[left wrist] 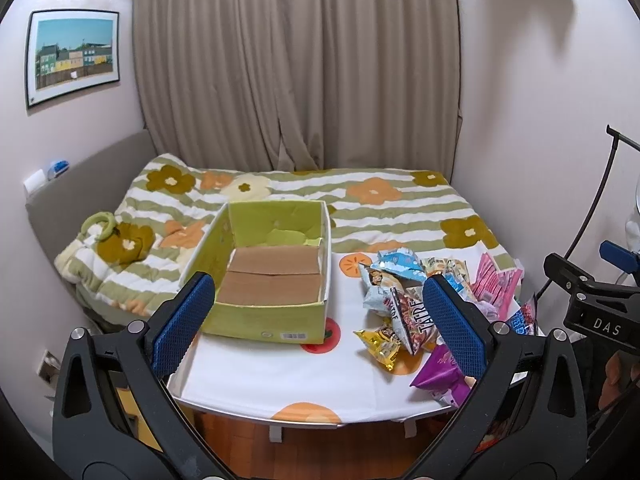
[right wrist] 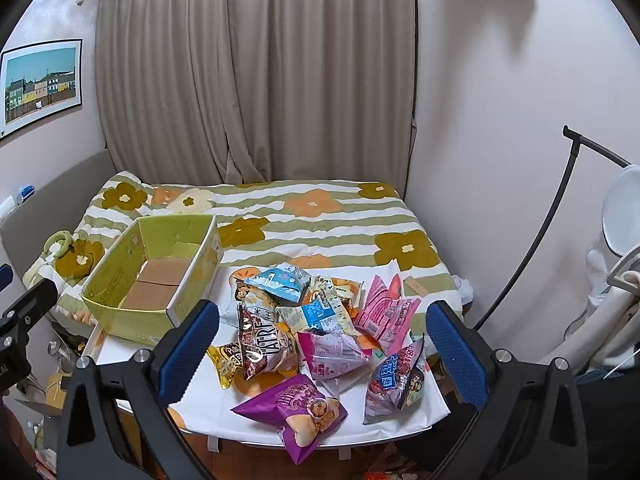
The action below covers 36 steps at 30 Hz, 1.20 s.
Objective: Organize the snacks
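1. Two grippers hang above the near edge of the table (right wrist: 208,404), both tilted downward toward its top. The left gripper (left wrist: 316,324) has its blue pads spread wide with nothing between them; it sits in front of the green box (left wrist: 264,312).
2. The right gripper (right wrist: 320,344) also stands with its jaws fully apart, gripping nothing; it frames the snack pile (right wrist: 316,328), which lies right of the box.
3. In the left wrist view, the black body of the right gripper shows at the right edge, well right of the box, with part of a hand (left wrist: 616,376) behind it.
4. The box is open at the top, with bare brown cardboard on its floor. Its long axis runs from the near table edge away toward the bed (right wrist: 320,216); the far end overhangs onto the quilt.
5. The purple bag (right wrist: 296,408) lies nearest the front edge, right of the box, its long axis slanting toward the near right. A dark bag lettered "TATRE" (right wrist: 266,346) stands just right of the box's near corner, beside a yellow bag (right wrist: 226,360).
6. Pink bags (right wrist: 384,316) lie farthest from the box, near the right table edge.
7. Bare white cloth lies between the box and the pile, and along the front edge before the box.
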### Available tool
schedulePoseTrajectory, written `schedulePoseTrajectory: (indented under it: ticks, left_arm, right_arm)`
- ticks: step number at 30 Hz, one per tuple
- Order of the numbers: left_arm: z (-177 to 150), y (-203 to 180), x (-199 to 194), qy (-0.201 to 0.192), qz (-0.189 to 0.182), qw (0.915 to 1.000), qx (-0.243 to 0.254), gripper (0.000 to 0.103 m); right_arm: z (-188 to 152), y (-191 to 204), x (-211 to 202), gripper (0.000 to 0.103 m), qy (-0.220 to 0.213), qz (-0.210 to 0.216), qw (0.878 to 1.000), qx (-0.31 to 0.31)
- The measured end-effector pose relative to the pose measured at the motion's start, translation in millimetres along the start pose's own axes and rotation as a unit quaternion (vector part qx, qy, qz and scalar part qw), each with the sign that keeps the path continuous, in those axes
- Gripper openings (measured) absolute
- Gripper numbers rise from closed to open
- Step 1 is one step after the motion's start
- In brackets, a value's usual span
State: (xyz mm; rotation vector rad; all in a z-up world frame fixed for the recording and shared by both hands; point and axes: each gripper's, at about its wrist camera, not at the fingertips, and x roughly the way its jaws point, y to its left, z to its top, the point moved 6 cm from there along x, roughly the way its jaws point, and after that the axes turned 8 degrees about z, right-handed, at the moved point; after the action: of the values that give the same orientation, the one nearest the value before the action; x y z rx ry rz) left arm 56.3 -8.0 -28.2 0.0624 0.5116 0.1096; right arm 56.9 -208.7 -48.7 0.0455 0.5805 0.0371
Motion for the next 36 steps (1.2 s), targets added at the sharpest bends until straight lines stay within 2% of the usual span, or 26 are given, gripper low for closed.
schedulePoseTrajectory:
  ticks: [36]
  left_arm:
    - [2.4, -6.2, -3.5, 0.006, -0.011, 0.9999, 0.001, 0.103]
  right_arm:
    - [-1.7, -1.4, -0.5, 0.103, 0.004, 0.002, 1.0, 0.001]
